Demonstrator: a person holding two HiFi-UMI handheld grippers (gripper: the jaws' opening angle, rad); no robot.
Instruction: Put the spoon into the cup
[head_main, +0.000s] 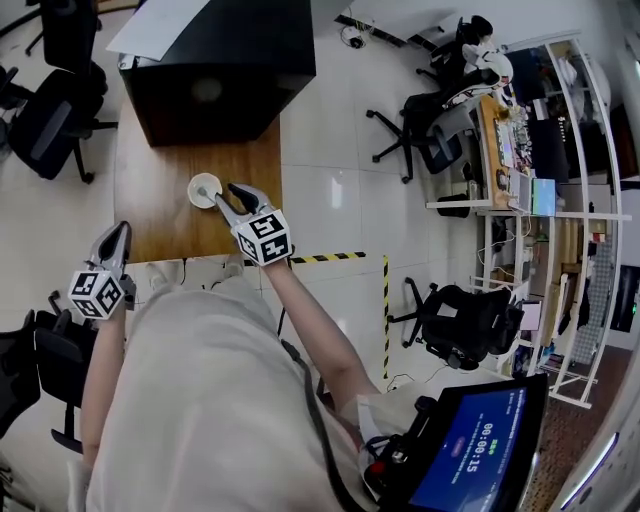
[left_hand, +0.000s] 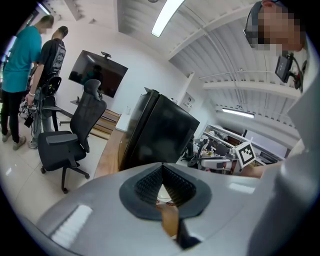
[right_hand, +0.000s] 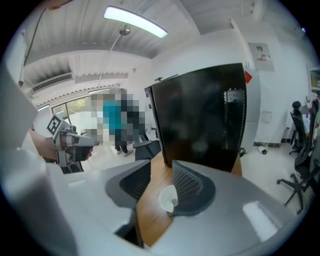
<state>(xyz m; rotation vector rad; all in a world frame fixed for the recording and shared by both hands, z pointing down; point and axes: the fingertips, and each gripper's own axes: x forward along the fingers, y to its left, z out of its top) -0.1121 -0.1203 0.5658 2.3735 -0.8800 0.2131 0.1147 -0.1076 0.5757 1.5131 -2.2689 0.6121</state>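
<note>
A white cup (head_main: 203, 189) stands on the wooden table (head_main: 165, 220), in front of a black box. A thin grey spoon (head_main: 210, 192) lies in it, too small to make out well. My right gripper (head_main: 224, 192) hovers just right of the cup, above the table, jaws open with nothing between them. In the right gripper view the cup (right_hand: 168, 198) shows below, through the gap of the right gripper (right_hand: 161, 167). My left gripper (head_main: 121, 232) is at the table's front left corner, shut and holding nothing; its pads (left_hand: 150, 182) meet at the tip.
A large black box (head_main: 215, 70) fills the table's far end. Office chairs (head_main: 50, 120) stand left of the table and on the floor to the right (head_main: 430, 130). Yellow-black tape (head_main: 330, 258) marks the floor. A monitor (head_main: 480, 450) is at the lower right.
</note>
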